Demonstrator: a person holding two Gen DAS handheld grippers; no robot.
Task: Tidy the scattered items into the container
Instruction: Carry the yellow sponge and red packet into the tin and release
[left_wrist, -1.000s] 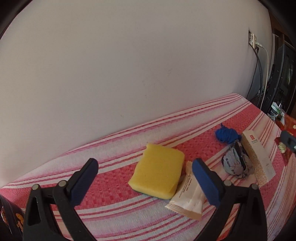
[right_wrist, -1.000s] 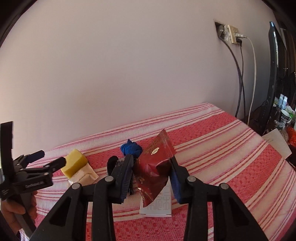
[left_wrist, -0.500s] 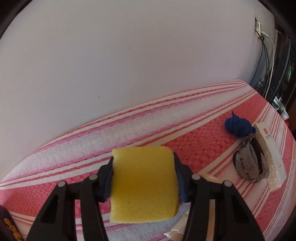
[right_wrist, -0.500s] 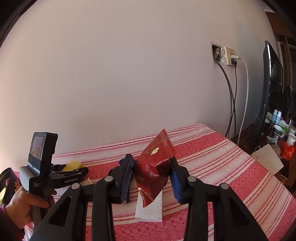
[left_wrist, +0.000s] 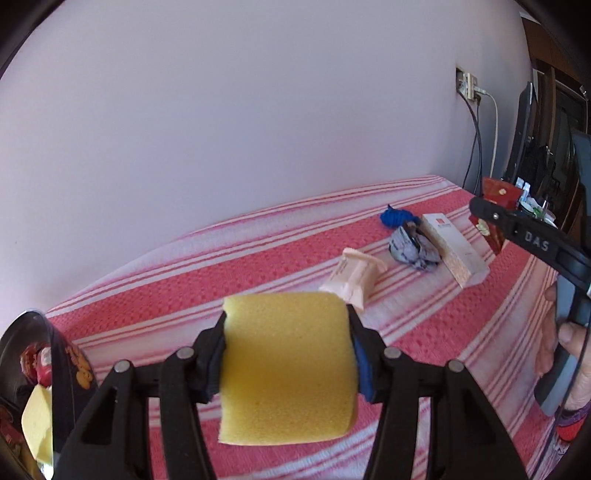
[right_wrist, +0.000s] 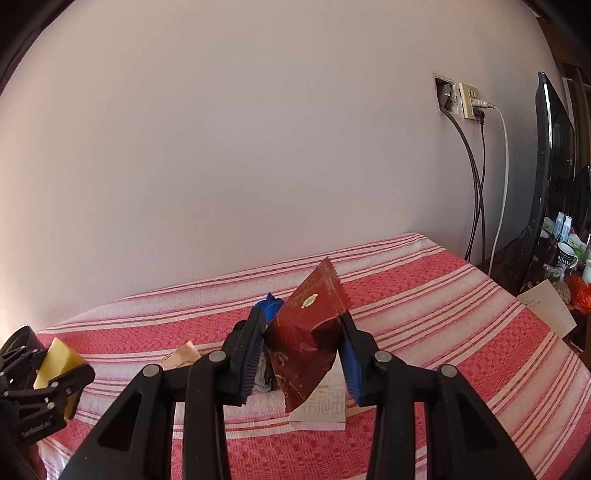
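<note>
Gripping a yellow sponge (left_wrist: 286, 365) squeezed between its fingers, the left gripper (left_wrist: 288, 363) held it clear of the striped surface (left_wrist: 221, 266). The right gripper (right_wrist: 301, 350) pinched a red packet (right_wrist: 306, 332). A dark container (left_wrist: 62, 362) at lower left seemingly held several items already. Left on the surface were a beige sachet (left_wrist: 352, 277), grey bundle (left_wrist: 413, 249), blue bundle (left_wrist: 397, 218) and long box (left_wrist: 452, 251).

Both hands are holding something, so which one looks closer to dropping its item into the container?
Probably the left: its fingers grip the yellow sponge near the dark container at that view's left edge. The right gripper, holding the red packet, sits farther away.
</note>
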